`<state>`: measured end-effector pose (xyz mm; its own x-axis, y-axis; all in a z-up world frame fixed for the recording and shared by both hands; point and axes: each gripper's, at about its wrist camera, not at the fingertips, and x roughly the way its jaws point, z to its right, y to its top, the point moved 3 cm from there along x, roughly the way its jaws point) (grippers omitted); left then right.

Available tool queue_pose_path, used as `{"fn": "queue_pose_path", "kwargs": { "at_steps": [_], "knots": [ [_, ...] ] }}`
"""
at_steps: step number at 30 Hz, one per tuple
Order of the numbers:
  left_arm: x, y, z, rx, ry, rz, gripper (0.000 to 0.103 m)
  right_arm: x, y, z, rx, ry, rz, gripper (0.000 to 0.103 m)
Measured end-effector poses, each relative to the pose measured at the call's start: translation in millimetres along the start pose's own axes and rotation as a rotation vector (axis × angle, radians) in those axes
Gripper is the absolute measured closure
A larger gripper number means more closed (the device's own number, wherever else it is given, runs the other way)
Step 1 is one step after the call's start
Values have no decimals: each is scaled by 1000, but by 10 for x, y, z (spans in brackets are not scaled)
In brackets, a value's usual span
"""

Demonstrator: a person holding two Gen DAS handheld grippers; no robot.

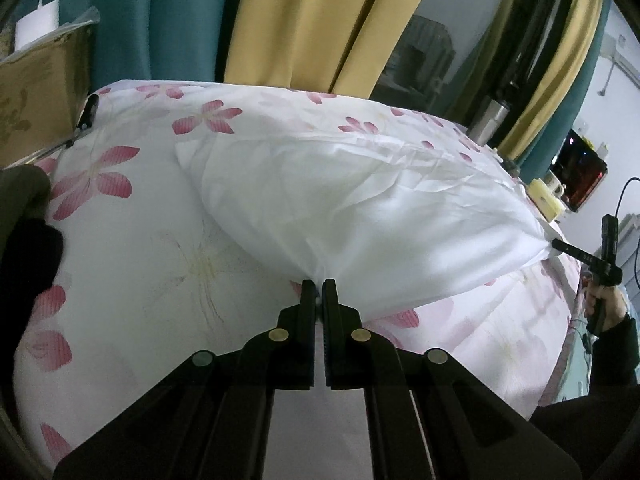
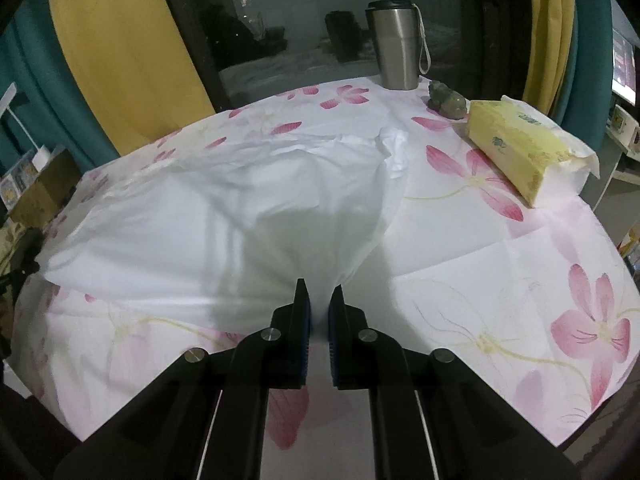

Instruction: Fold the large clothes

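Observation:
A large white garment [image 1: 360, 200] lies spread on a table under a white cloth with pink flowers [image 1: 120, 272]. My left gripper [image 1: 319, 286] is shut on the garment's near edge, which bunches up between its jaws. In the right wrist view the same garment [image 2: 224, 216] stretches away to the left, and my right gripper [image 2: 320, 292] is shut on another gathered corner of it. The right gripper also shows at the far right of the left wrist view [image 1: 554, 245], pinching the garment's far corner. The held edge is lifted slightly off the flowered cloth [image 2: 500, 280].
A steel tumbler [image 2: 398, 44], a small greenish figurine [image 2: 446, 98] and a yellow tissue pack [image 2: 524, 152] stand at the table's far right. A cardboard box [image 1: 40, 92] sits at the left. Yellow and teal curtains [image 1: 304, 20] hang behind.

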<state>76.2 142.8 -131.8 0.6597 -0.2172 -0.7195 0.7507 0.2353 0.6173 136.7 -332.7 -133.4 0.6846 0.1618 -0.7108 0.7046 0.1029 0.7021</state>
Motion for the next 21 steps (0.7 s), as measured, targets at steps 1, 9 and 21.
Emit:
{"fn": "queue_pose_path", "kwargs": {
  "at_steps": [1, 9, 21],
  "knots": [
    [-4, -8, 3, 0, 1, -3, 100, -15, -7, 1, -7, -5, 0, 96],
    [88, -89, 20, 2, 19, -55, 100, -37, -84, 0, -58, -48, -3, 96],
    [183, -174, -61, -61, 2, -83, 98, 31, -192, -17, -103, -109, 0, 93]
  ]
}}
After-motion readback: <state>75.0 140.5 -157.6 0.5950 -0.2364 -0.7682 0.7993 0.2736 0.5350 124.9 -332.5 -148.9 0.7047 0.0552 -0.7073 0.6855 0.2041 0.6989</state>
